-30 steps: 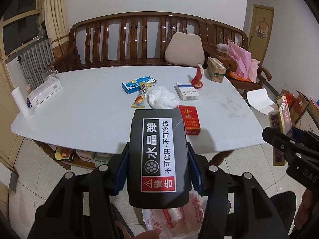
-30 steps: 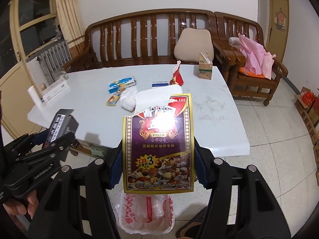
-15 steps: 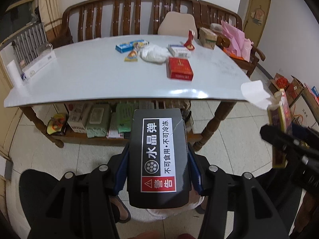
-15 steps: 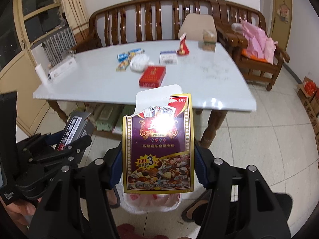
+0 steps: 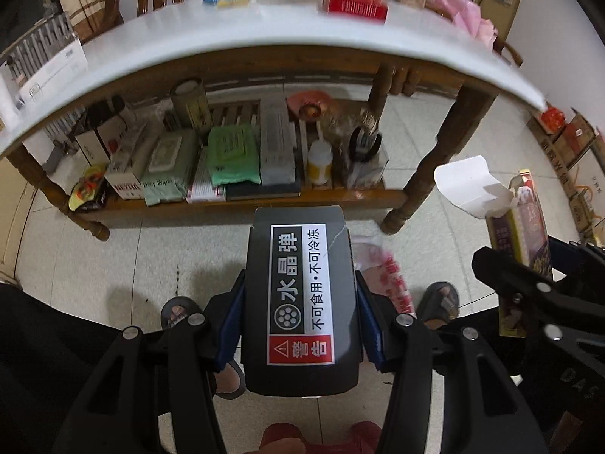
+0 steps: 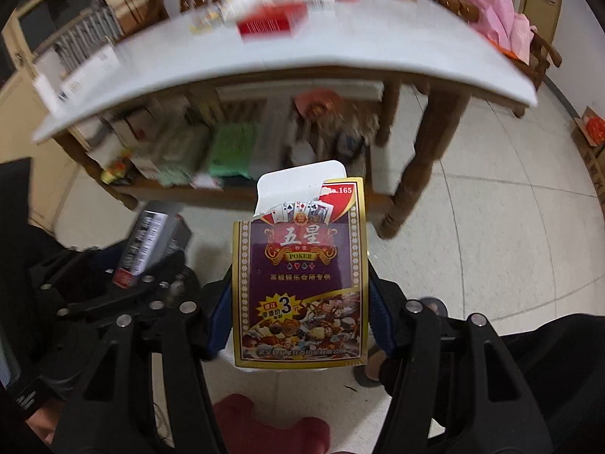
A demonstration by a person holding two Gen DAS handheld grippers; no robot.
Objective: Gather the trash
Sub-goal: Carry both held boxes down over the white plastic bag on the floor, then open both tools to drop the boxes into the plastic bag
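My left tool [image 5: 300, 325] grips the black box [image 5: 300, 299], low over the floor tiles. My right tool [image 6: 298, 295] clamps the card box [image 6: 300, 276], flap open. Both sit in front of the desk [image 5: 264, 43]; red pack [image 5: 355, 5] on top, blurred.

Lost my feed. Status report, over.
Left hand-held gripper shut on black box. Right hand-held gripper shut on poker box. Trash bag below, unobstructed.

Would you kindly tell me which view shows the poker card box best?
The right wrist view: the poker card box faces the camera, print readable. The left wrist view shows it only edge-on at the frame's right.
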